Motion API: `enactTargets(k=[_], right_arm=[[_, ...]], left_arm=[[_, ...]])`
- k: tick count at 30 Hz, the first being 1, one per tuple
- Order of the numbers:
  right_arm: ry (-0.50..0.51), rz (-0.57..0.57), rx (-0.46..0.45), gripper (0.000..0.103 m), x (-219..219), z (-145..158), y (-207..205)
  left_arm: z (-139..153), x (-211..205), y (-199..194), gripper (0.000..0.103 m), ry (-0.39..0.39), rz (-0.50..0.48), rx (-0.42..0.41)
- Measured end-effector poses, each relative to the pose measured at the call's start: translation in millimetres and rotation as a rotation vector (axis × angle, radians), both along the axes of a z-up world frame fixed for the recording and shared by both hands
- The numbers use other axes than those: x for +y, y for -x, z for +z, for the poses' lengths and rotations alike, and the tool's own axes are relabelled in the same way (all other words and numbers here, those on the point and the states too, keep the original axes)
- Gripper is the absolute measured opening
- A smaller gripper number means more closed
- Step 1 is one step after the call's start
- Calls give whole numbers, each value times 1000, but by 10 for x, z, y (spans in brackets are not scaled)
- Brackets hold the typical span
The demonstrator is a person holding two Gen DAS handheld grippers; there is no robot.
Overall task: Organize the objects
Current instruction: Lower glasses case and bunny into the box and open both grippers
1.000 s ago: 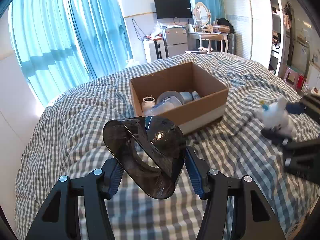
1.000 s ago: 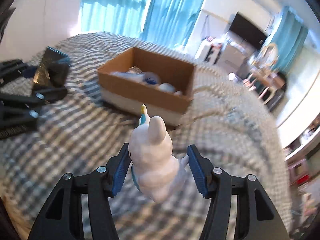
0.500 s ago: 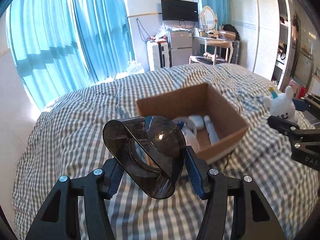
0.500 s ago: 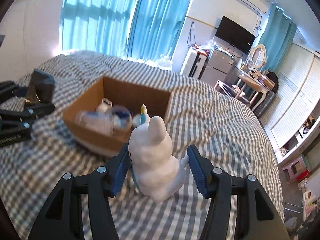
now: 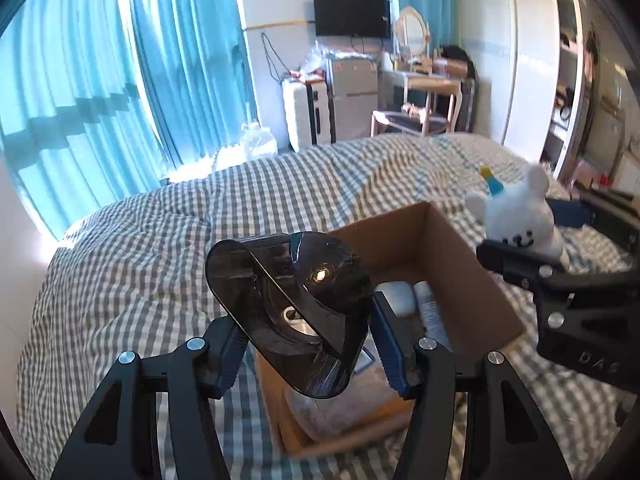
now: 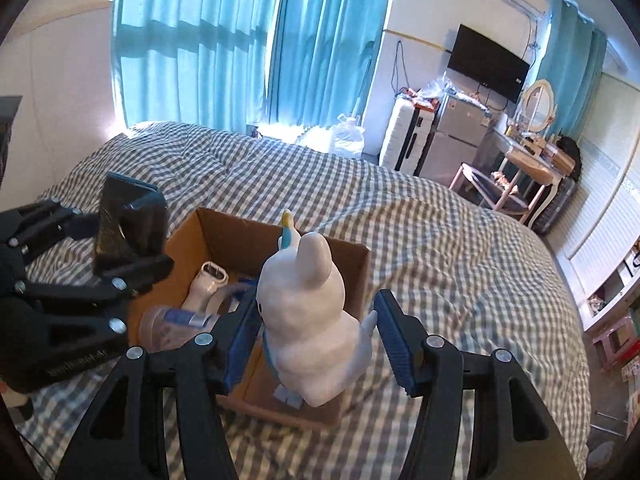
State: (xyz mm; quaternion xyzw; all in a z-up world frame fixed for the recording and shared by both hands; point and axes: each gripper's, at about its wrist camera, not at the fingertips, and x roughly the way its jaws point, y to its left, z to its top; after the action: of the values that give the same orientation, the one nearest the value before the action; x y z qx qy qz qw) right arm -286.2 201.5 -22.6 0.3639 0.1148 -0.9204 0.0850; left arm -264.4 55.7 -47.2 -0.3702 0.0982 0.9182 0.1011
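My left gripper [image 5: 308, 340] is shut on a dark smoky plastic cover [image 5: 288, 312] and holds it over the near left corner of an open cardboard box [image 5: 452, 248]. My right gripper [image 6: 316, 344] is shut on a white plush bunny [image 6: 308, 312] with a small blue and yellow horn, above the box's near right corner [image 6: 352, 276]. The left wrist view shows the bunny [image 5: 516, 216] at the right, level with the box's far rim. Inside the box lie a white device [image 6: 208, 284], a clear plastic pack [image 6: 168, 324] and other white items, partly hidden by what I hold.
The box rests on a bed with a grey and white checked cover [image 5: 152, 248]. Beyond the bed are blue curtains [image 5: 120, 80], a white suitcase [image 5: 306, 116], a small fridge [image 5: 352, 96], a dressing table with a mirror [image 6: 532, 160] and a wardrobe [image 5: 532, 60].
Both grippers have travelled toward the box with their objects still gripped. The box, earlier well ahead of them, now lies just below both, and the two grippers are closer together.
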Motion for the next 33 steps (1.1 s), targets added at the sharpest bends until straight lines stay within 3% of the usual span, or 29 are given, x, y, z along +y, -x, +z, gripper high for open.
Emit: enactTargets(k=[11,18,25,26,29,33], right_arm=[[41,9,-92,57,5,-451,782],[2,29,-117,57,-56,-736,1010],[5,67,-109,57,-98,-780,989],[2,68,-104,58,-111,-776,977],[-1,66,-95,69,-108,-744,920],[-8,66,-89,70,-86,-625,797]], left_arm=[[-547,126,603,59,26,-74,-108],[-746,160,743,59,33,-127,-161],[-851,316,769,61,62,-174,-188],[-859,329,763,63,77,-174,-182],[-821,337,723,81,92,-167,-144],[-647,307,619,91,81,-167,-110]])
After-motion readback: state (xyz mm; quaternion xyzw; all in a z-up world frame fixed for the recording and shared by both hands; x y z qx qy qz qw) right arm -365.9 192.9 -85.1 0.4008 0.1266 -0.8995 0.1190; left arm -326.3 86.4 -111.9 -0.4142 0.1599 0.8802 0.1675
